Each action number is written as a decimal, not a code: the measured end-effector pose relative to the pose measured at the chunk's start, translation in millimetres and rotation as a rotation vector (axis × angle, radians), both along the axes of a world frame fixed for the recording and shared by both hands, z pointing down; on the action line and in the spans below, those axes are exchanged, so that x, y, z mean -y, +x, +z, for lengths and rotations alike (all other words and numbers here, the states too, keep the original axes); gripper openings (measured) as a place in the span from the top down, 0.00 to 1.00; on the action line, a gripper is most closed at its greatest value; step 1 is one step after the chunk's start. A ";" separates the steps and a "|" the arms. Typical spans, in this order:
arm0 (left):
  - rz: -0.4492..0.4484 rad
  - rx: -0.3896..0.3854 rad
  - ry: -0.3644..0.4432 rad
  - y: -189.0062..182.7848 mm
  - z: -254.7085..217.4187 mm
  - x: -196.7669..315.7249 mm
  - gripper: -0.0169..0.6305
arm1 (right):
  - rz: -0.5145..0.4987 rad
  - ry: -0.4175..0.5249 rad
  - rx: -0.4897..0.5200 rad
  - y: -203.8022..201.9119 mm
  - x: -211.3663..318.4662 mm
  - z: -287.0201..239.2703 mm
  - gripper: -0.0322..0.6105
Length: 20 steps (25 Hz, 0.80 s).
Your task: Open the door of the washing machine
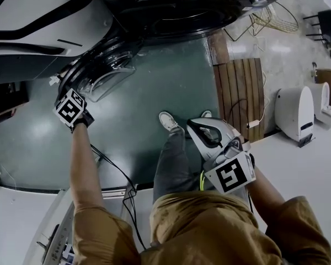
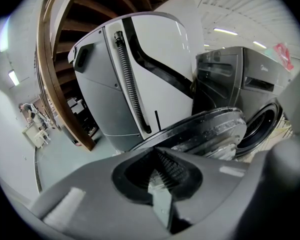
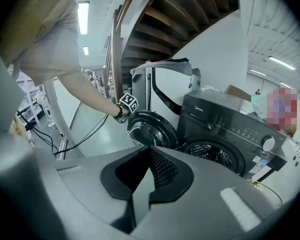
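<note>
The dark washing machine (image 1: pixel 182 4) stands at the top of the head view. Its round glass door (image 1: pixel 102 73) hangs swung out to the left, and the drum opening (image 3: pixel 210 154) is uncovered. My left gripper (image 1: pixel 78 93) is at the door's outer rim with its jaws shut. In the left gripper view the door (image 2: pixel 210 131) lies just past the left gripper (image 2: pixel 157 159), with nothing showing between the jaws. My right gripper (image 1: pixel 197 128) is held back near my legs, away from the machine, jaws closed and empty. The right gripper view shows the right gripper (image 3: pixel 150 156) facing the door (image 3: pixel 147 129).
A large white appliance (image 1: pixel 38 15) stands to the left of the washer. A wooden pallet (image 1: pixel 240 93) and white devices (image 1: pixel 295 112) are on the right. A black cable (image 1: pixel 113 167) runs over the green floor (image 1: pixel 154 93) under my left arm. My shoes (image 1: pixel 168 120) are below the door.
</note>
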<state>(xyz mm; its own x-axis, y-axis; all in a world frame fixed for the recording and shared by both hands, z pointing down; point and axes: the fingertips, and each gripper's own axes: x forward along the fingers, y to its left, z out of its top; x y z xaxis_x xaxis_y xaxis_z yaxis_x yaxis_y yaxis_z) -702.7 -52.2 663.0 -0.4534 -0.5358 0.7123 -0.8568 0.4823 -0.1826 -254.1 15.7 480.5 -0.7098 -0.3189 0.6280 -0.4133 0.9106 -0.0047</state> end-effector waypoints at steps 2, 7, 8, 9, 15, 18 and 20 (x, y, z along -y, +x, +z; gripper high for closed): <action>-0.017 0.001 -0.015 -1.4 0.2 -4.2 0.88 | 0.006 0.007 -0.013 2.7 2.2 -5.5 0.94; -0.024 0.002 -0.016 -2.8 0.1 -3.4 0.88 | 0.030 0.036 -0.032 11.3 5.7 -16.1 0.94; -0.026 0.001 -0.020 -2.3 0.5 -4.4 0.88 | 0.036 0.039 -0.034 13.9 5.3 -17.9 0.94; -0.029 -0.001 -0.025 -1.6 1.0 -5.8 0.88 | 0.041 0.042 -0.036 16.8 5.3 -20.0 0.94; -0.065 -0.023 -0.031 4.0 2.2 -15.3 0.88 | 0.076 0.078 -0.033 37.9 15.7 -35.7 0.94; -0.078 -0.023 -0.035 10.9 0.0 -19.9 0.88 | 0.078 0.083 -0.034 50.4 20.1 -41.0 0.94; -0.087 -0.015 -0.032 16.0 -4.8 -22.3 0.88 | 0.069 0.081 -0.030 58.3 22.1 -42.1 0.94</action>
<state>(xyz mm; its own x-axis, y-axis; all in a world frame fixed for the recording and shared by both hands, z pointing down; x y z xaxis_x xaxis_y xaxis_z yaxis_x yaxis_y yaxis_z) -686.7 -29.9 658.2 -0.4863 -0.4717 0.7355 -0.8148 0.5488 -0.1868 -195.8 -6.4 438.3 -0.6657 -0.4168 0.6190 -0.4736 0.8770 0.0812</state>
